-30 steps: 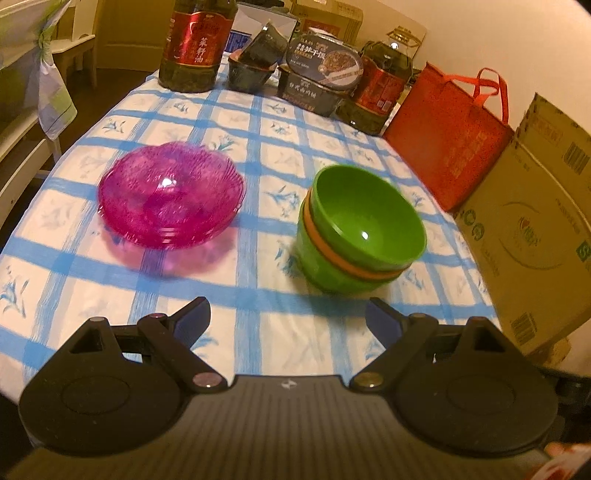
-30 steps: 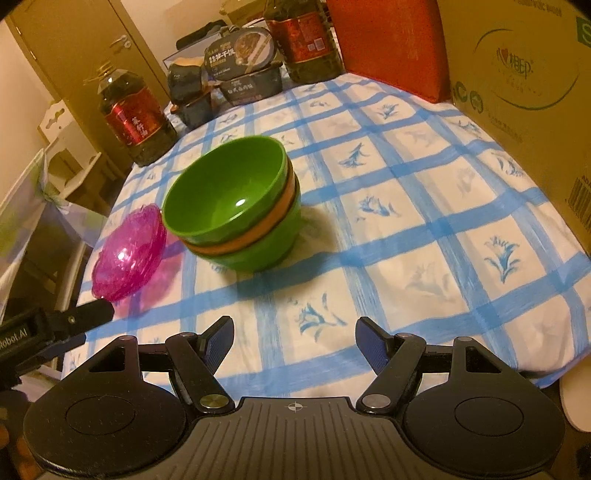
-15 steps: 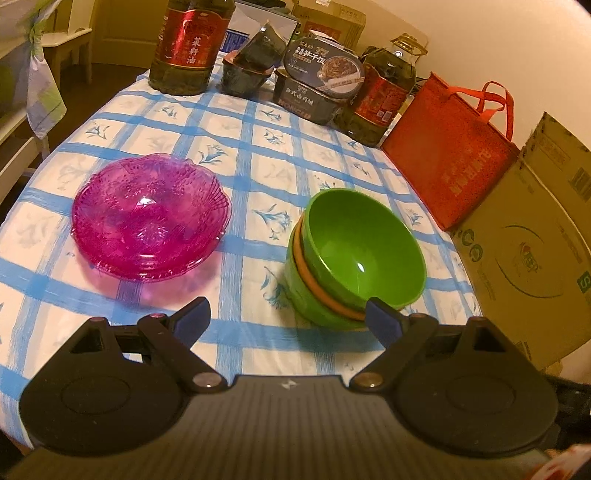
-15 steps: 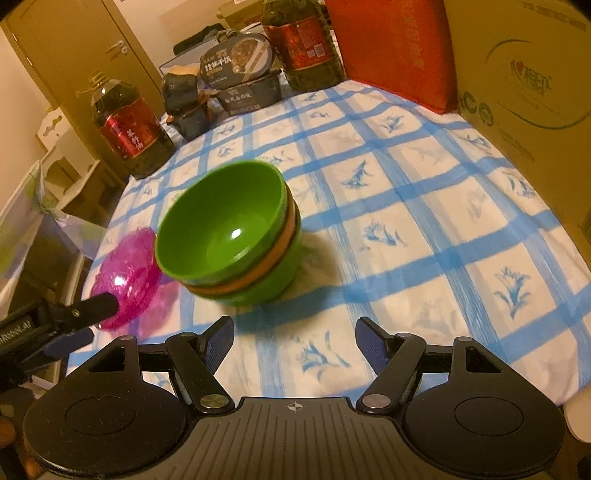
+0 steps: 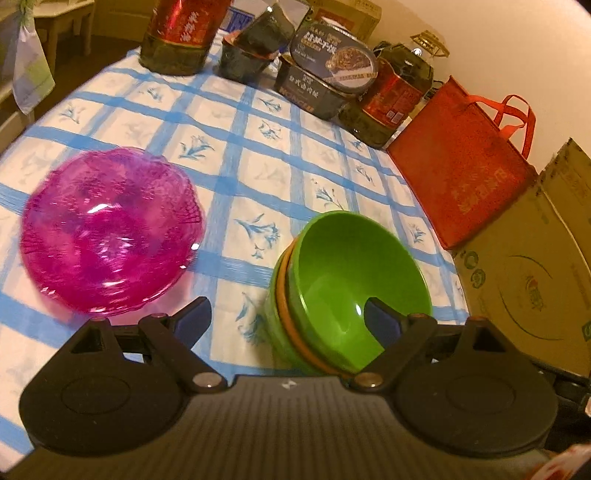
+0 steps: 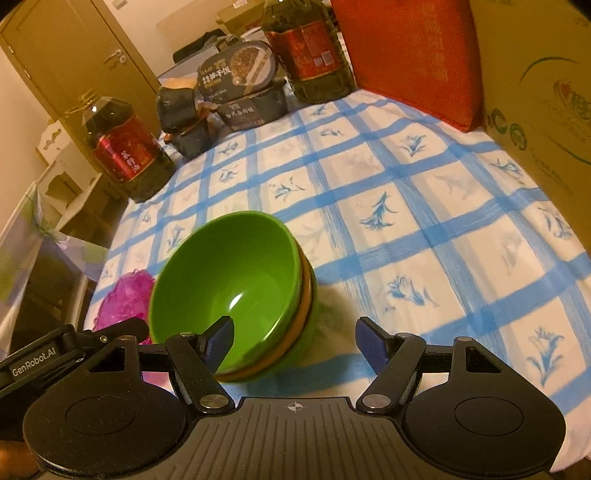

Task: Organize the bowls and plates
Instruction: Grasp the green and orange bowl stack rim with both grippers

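A stack of bowls [image 5: 343, 280], green on top with an orange one nested between two green ones, stands on the blue-checked tablecloth [image 5: 258, 155]. To its left lies a stack of pink see-through plates [image 5: 107, 229]. My left gripper [image 5: 286, 317] is open; its right finger overlaps the top bowl's hollow and its left finger sits near the plates' edge. In the right wrist view the bowl stack [image 6: 229, 280] is at lower left. My right gripper [image 6: 295, 345] is open, straddling the stack's near right rim, its left finger over the hollow. The pink plates [image 6: 123, 299] peek out behind.
Two oil bottles [image 5: 177, 33] [image 5: 391, 96] and dark food boxes [image 5: 314, 85] line the table's far side. A red bag [image 5: 461, 177] and cardboard boxes [image 5: 535, 277] stand along the right edge. The left gripper's body [image 6: 55, 354] shows at the right wrist view's lower left.
Both grippers have moved in toward the bowl stack, which now looms larger and lower in both views. Each gripper now has a finger over the top bowl. Nothing was gripped.
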The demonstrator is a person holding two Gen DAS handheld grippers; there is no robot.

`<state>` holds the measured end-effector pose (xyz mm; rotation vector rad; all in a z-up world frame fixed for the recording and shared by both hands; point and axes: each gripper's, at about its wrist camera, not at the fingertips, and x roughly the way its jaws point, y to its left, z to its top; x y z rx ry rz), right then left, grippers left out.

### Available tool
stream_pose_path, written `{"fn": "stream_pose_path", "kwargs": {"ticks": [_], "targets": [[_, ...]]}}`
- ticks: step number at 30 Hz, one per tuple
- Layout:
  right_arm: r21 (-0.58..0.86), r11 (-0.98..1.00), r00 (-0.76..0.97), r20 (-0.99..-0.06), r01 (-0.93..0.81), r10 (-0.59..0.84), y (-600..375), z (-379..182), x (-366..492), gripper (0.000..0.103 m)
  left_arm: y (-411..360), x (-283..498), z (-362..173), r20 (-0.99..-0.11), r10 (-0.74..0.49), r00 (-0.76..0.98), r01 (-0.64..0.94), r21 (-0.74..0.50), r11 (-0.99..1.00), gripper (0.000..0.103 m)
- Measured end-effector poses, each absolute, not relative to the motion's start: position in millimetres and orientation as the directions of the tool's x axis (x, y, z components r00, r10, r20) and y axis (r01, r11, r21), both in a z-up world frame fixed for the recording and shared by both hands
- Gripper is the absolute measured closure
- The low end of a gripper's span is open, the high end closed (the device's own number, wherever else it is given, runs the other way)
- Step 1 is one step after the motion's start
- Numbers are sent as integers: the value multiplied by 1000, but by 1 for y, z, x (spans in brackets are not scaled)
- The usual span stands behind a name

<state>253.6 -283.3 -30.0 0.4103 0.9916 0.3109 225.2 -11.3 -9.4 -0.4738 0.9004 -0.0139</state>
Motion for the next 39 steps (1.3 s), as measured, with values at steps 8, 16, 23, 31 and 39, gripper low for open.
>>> {"fn": "stream_pose_path", "kwargs": {"ticks": [8, 16, 23, 31, 39], "targets": [[476, 878, 467, -767, -46, 440, -280, -52, 281, 31, -12, 257, -37, -778, -251, 576, -200, -432, 879, 26], [476, 879, 425, -787, -42, 447, -276, -68, 294, 31, -14, 267, -52, -789, -294, 540, -197, -458, 867, 36], [484, 874, 407, -792, -35, 455, -272, -75, 299, 31, -16, 272, -57, -793, -317, 521, -179, -465, 867, 52], [522, 853, 386, -784, -17, 487, -270, -82, 302, 45, -17, 274, -59, -801, -307, 514, -168, -445, 880, 64], [507, 862, 385, -792, -17, 474, -265, -85, 300, 64, -16, 274, -61, -812, -288, 508, -165, -420, 892, 73]]}}
